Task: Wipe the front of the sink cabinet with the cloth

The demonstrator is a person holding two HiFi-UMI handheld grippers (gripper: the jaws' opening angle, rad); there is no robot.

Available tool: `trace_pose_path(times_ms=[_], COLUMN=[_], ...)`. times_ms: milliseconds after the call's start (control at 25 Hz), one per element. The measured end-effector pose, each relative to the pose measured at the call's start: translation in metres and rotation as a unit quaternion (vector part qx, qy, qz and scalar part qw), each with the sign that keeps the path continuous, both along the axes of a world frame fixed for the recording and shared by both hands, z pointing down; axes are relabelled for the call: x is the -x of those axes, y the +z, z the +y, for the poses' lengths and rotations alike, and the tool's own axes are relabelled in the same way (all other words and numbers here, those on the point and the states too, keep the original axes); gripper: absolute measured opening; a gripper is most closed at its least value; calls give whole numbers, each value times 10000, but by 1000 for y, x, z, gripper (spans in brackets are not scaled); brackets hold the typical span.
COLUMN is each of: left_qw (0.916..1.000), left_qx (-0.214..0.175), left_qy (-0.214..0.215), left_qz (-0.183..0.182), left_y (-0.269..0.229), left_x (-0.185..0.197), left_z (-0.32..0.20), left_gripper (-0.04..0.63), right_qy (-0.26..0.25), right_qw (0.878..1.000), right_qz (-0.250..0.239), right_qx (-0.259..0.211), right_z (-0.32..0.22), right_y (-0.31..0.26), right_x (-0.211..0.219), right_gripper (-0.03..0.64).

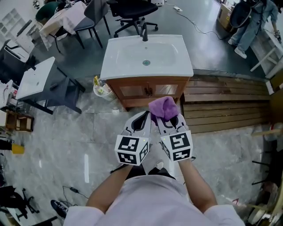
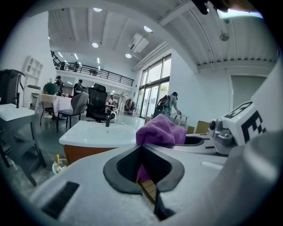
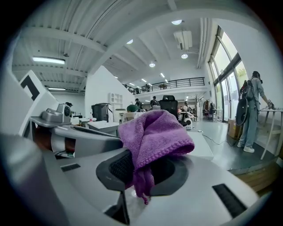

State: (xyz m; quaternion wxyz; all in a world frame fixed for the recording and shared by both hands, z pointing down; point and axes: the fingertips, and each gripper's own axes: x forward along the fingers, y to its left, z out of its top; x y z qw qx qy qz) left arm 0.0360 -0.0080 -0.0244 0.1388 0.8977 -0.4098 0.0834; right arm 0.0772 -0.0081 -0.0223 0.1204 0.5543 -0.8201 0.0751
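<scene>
The sink cabinet [image 1: 148,90] has a brown wooden front with two doors under a white basin [image 1: 146,55] and a black tap [image 1: 144,32]. It stands ahead of me on the floor. A purple cloth [image 1: 162,107] bulges out of my right gripper [image 1: 168,117], which is shut on it; the cloth [image 3: 152,132] drapes over the jaws in the right gripper view. My left gripper [image 1: 145,116] is held close beside the right one, jaws shut with nothing in them. In the left gripper view the cloth [image 2: 161,131] shows just beyond the left gripper [image 2: 141,150], with the cabinet [image 2: 82,152] further off. Both grippers hang short of the cabinet front.
A white bucket [image 1: 102,89] with bottles stands at the cabinet's left corner. Wooden decking [image 1: 225,101] runs to the right. A white table [image 1: 37,77] stands to the left, chairs [image 1: 132,11] stand behind the sink, and a person [image 1: 252,22] is at the far right.
</scene>
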Motion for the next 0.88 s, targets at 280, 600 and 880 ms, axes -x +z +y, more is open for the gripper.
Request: trace_pose_path(times_ms=[280, 600, 880], left_qw=[9998, 9997, 9996], left_qx=[-162, -239, -293], left_qy=[-78, -9, -3], left_qz=[40, 51, 28], left_y=[-8, -14, -15], left_x=[-1, -5, -5], left_z=[26, 43, 46], left_gripper=[6, 6, 6], right_qy=[-101, -98, -84], right_qw=[9997, 9995, 9992], right_qz=[-67, -98, -104], right_qx=[-198, -299, -374], right_z=[22, 36, 38], right_y=[-9, -16, -20], right_x=[5, 6, 5], right_gripper=[74, 74, 74])
